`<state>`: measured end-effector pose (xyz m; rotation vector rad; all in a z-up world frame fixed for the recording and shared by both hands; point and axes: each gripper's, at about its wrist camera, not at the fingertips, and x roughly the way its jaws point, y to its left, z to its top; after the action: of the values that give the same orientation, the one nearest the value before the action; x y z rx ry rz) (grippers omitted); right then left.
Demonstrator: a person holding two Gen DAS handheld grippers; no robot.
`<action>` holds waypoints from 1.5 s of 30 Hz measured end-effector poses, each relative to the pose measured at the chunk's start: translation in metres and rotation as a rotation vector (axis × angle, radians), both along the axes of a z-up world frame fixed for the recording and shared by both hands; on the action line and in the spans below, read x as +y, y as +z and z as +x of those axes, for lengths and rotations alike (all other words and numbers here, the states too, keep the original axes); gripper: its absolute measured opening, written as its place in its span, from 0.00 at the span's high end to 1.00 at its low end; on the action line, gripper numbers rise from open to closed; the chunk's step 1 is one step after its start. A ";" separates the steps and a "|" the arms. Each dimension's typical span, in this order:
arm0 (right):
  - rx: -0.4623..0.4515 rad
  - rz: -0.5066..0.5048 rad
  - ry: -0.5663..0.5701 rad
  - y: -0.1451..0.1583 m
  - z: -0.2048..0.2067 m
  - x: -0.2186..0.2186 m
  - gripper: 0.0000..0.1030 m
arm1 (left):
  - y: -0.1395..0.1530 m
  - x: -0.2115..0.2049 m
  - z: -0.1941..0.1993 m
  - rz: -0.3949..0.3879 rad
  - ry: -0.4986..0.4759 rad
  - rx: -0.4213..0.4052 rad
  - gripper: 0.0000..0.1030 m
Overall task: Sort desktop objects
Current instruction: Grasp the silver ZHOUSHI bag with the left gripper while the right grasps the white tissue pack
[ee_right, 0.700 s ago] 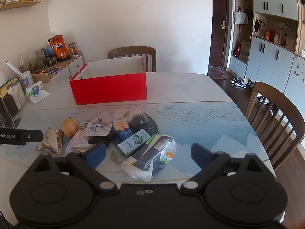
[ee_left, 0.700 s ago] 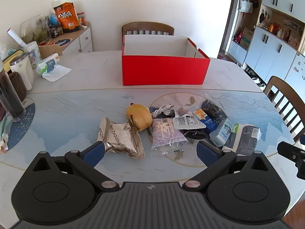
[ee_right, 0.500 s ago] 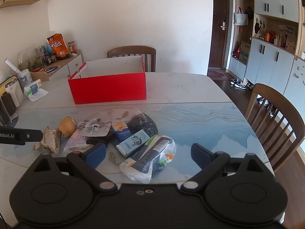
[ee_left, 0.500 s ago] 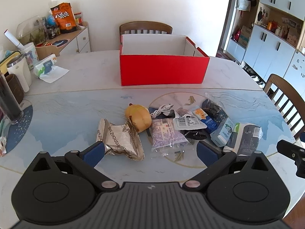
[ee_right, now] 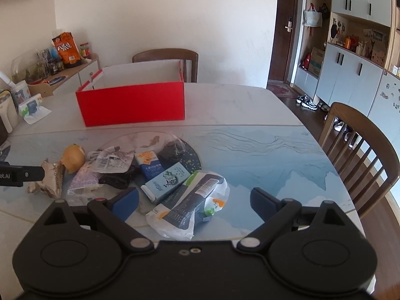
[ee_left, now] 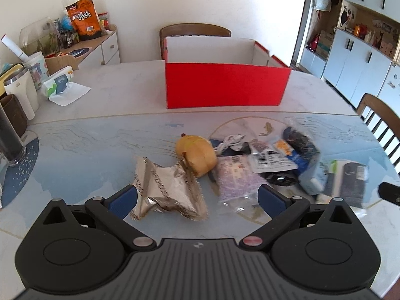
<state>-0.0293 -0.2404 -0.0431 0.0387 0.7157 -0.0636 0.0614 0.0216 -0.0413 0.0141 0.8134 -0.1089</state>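
Note:
A heap of small objects lies on the table in front of a red cardboard box (ee_left: 226, 85), whose white inside shows nothing. In the left wrist view my left gripper (ee_left: 197, 198) hangs open over a crumpled silver snack bag (ee_left: 167, 190), with a yellow plush toy (ee_left: 196, 155) and a purple packet (ee_left: 236, 180) just beyond. In the right wrist view my right gripper (ee_right: 193, 198) is open above a white-and-dark plastic pouch (ee_right: 192, 205); a light blue carton (ee_right: 166, 181) and a blue packet (ee_right: 148, 163) lie behind it. Neither gripper holds anything.
Wooden chairs stand behind the box (ee_left: 195, 28) and at the table's right edge (ee_right: 360, 150). Cups, a tumbler (ee_left: 21, 92) and a tissue pack (ee_left: 58, 85) crowd the left side. A sideboard with an orange snack bag (ee_left: 83, 20) stands at the wall.
Both grippers have moved a little closer to the heap, so the objects look larger. The left wrist view is blurred on its right side. Nothing on the table has shifted.

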 end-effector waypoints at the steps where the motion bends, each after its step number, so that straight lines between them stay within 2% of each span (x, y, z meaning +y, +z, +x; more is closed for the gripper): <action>1: 0.005 0.000 -0.003 -0.002 0.002 -0.001 0.08 | -0.004 0.002 0.003 0.008 -0.002 -0.005 0.00; 7: 0.041 -0.003 -0.037 -0.017 0.019 -0.005 0.08 | -0.032 0.012 0.029 0.061 -0.015 0.001 0.00; 14: 0.079 -0.003 -0.073 -0.032 0.037 -0.007 0.08 | -0.053 0.023 0.048 0.076 -0.027 0.028 0.00; 25: 0.157 0.017 -0.096 -0.054 0.057 -0.004 0.09 | -0.069 0.028 0.061 0.070 -0.036 0.056 0.00; 31: 0.182 0.026 -0.101 -0.059 0.060 -0.002 0.09 | -0.072 0.031 0.065 0.035 -0.041 0.075 0.01; 35: 0.184 0.025 -0.101 -0.060 0.060 -0.001 0.09 | -0.073 0.034 0.065 0.006 -0.052 0.084 0.08; 39: 0.187 0.023 -0.107 -0.060 0.060 0.000 0.10 | -0.073 0.037 0.066 -0.015 -0.058 0.093 0.21; 45: 0.181 0.013 -0.106 -0.059 0.061 0.004 0.11 | -0.072 0.041 0.063 -0.051 -0.067 0.094 0.34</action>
<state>0.0314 -0.2366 -0.1024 0.0841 0.8952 -0.1660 0.1249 0.0628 -0.1134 -0.0123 0.9037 -0.1950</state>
